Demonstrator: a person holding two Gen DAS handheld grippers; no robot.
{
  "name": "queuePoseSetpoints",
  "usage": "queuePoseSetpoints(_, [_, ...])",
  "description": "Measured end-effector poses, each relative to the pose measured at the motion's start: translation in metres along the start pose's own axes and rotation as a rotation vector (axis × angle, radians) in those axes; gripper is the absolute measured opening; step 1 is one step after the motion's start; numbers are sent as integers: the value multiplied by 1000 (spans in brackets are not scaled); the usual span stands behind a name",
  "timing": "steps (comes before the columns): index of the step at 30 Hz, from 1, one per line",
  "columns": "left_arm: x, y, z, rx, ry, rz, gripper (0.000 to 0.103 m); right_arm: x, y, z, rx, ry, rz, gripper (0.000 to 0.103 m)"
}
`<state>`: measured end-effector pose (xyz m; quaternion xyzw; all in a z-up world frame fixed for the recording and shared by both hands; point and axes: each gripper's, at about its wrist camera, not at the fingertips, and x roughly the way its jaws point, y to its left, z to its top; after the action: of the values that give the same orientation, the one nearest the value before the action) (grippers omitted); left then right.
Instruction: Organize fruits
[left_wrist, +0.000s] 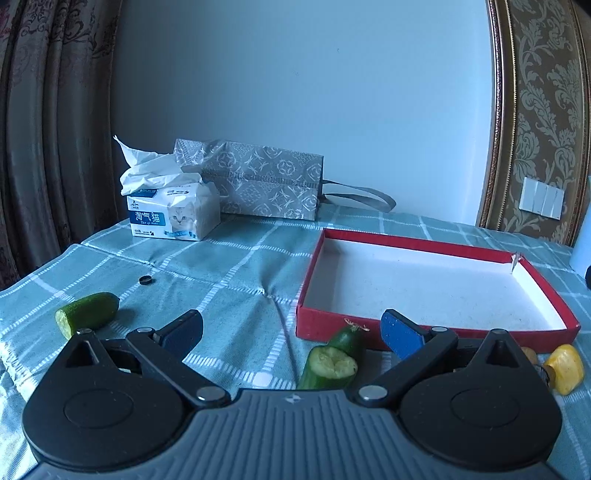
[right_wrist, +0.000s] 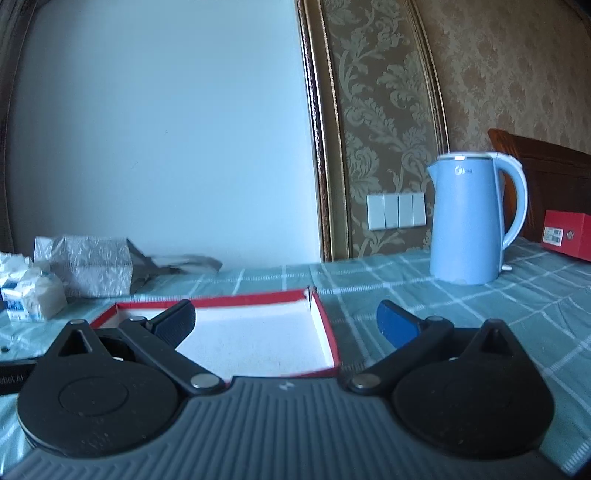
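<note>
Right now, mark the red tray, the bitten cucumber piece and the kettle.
red tray (left_wrist: 421, 242): left wrist view, on its far red wall.
bitten cucumber piece (left_wrist: 330, 363): left wrist view, on its pale cut face.
kettle (right_wrist: 467, 221): right wrist view, on the middle of its blue body.

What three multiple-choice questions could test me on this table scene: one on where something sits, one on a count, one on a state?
1. Where is the light blue electric kettle?
A. inside the tray
B. on the checked tablecloth, beyond the tray's far right corner
C. on the tissue pack

2. How many green cucumber pieces lie on the cloth?
A. one
B. two
C. four

3. What does the shallow red cardboard tray with white lining hold?
A. nothing
B. cucumber
C. tissues

Answers:
1 B, the right wrist view shows it standing on the checked tablecloth.
2 B, one piece lies at left and another sits before the tray.
3 A, only its white floor shows.
</note>
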<state>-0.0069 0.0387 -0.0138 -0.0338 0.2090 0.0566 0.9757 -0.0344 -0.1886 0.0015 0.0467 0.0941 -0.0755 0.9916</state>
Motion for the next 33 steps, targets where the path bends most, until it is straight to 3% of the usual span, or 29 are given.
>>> queuePoseSetpoints(3, [-3, 5, -2, -14, -6, -19, 103, -2, 2, -3, -18, 37, 10, 103])
queuePoseSetpoints(7, [-8, 7, -6, -23, -36, -25, 103, -7, 7, -6, -37, 19, 6, 103])
queuePoseSetpoints(15, [-22, -4, -20, 76, -106, 1, 103, -11, 4, -4, -11, -20, -1, 103])
queuePoseSetpoints(20, [-35, 4, -23, 27, -173, 36, 103, -16, 1, -1, -1, -50, -3, 103])
queuePoseSetpoints(23, [-36, 7, -25, 14, -147, 13, 103, -15, 1, 0, 0, -51, -1, 103])
queuePoseSetpoints(27, [-26, 8, -25, 10, -40, -7, 103, -16, 1, 0, 0, -55, -4, 103])
queuePoseSetpoints(33, [-17, 15, -27, -11, 15, -27, 103, -17, -1, 2, 8, -57, -1, 103])
